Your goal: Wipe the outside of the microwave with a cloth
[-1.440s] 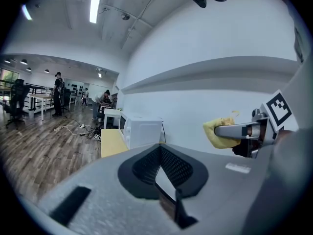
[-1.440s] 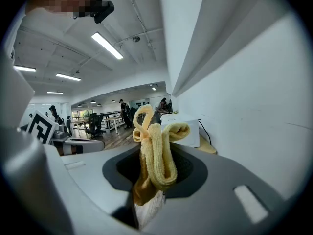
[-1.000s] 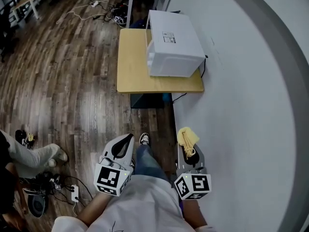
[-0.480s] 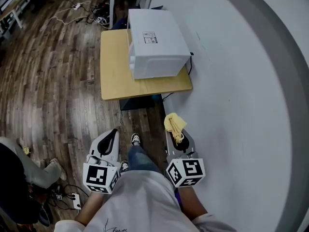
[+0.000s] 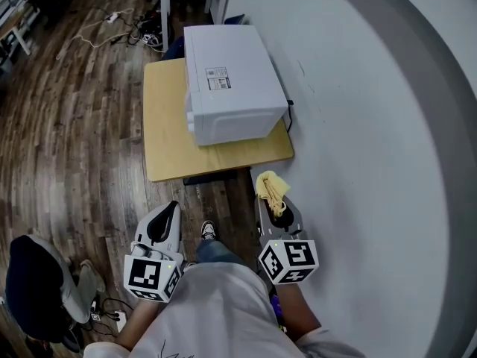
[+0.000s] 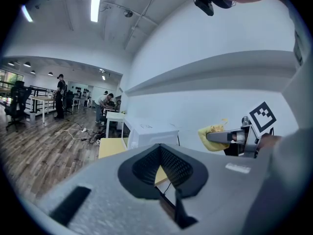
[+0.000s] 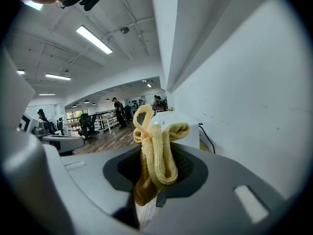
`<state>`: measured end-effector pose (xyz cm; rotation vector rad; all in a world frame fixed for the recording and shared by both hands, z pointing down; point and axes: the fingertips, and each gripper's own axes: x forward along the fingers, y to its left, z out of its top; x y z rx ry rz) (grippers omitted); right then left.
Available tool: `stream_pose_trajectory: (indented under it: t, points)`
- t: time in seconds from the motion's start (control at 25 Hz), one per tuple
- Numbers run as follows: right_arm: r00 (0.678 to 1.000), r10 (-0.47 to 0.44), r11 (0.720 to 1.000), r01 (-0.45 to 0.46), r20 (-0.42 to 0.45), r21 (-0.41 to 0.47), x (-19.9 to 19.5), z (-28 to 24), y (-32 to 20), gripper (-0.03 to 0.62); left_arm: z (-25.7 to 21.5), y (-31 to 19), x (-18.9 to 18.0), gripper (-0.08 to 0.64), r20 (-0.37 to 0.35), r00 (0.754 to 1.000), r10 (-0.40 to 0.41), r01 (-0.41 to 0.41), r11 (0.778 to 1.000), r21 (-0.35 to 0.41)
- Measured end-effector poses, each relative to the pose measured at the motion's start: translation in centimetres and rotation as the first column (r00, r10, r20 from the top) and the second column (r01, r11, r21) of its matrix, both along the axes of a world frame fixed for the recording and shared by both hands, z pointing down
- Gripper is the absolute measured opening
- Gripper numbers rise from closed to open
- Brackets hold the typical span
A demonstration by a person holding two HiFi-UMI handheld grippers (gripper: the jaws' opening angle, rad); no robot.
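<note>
We saw the cloth [image 7: 157, 146] in the right tool [image 7: 155, 168] as soft yellow terry, looped and nubbly, darker at its lower fold. Both shells were matt grey plastic. The left tool [image 6: 160, 151] had black, finely ribbed pads [image 6: 178, 168]. At upper centre of the head view, the microwave [image 5: 231, 80] had a smooth white casing with a paper label [image 5: 217, 78]. The bench [image 5: 168, 136] was pale, smooth wood, the floor [image 5: 82, 125] dark planks with a sheen, the wall [image 5: 373, 125] matt white.

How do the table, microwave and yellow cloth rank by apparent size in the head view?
1. table, widest footprint
2. microwave, close behind, and nearer the camera
3. yellow cloth, far smallest
</note>
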<state>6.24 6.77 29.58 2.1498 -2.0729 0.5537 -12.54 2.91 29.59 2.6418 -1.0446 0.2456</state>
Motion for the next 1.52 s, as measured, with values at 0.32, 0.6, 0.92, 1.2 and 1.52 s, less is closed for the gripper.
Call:
stream_pose_trajectory:
  t: [0.32, 0.6, 0.92, 1.2, 1.52]
  points:
    - [0.999, 0.028, 0.99, -0.022, -0.042, 0.136, 6.0, -0.1, -6.6, 0.106, 0.1, -5.0, 4.1, -0.011, 0.016, 1.0, -0.006, 0.006, 1.0, 0.021]
    - [0.996, 0.065, 0.98, -0.051, -0.065, 0.193, 11.6, 2.2, -10.9, 0.107, 1.5, -6.6, 8.1, -0.009, 0.046, 0.999, 0.024, -0.024, 1.0, 0.007]
    - [0.996, 0.081, 0.957, -0.069, -0.031, 0.281, 15.8, 4.5, -13.9, 0.107, 2.3, -5.2, 9.9, -0.009, 0.051, 0.998, 0.033, -0.031, 0.998, -0.045]
    - [0.996, 0.078, 0.95, -0.087, 0.042, 0.299, 17.4, 6.7, -16.1, 0.107, 2.8, -3.8, 10.1, -0.009, 0.119, 0.991, 0.062, -0.059, 0.998, -0.034]
    - [0.993, 0.113, 0.947, -0.117, 0.03, 0.3, 18.2, 7.9, -17.8, 0.106, 3.4, -3.1, 9.5, -0.009, 0.126, 0.99, 0.067, -0.06, 0.997, -0.055]
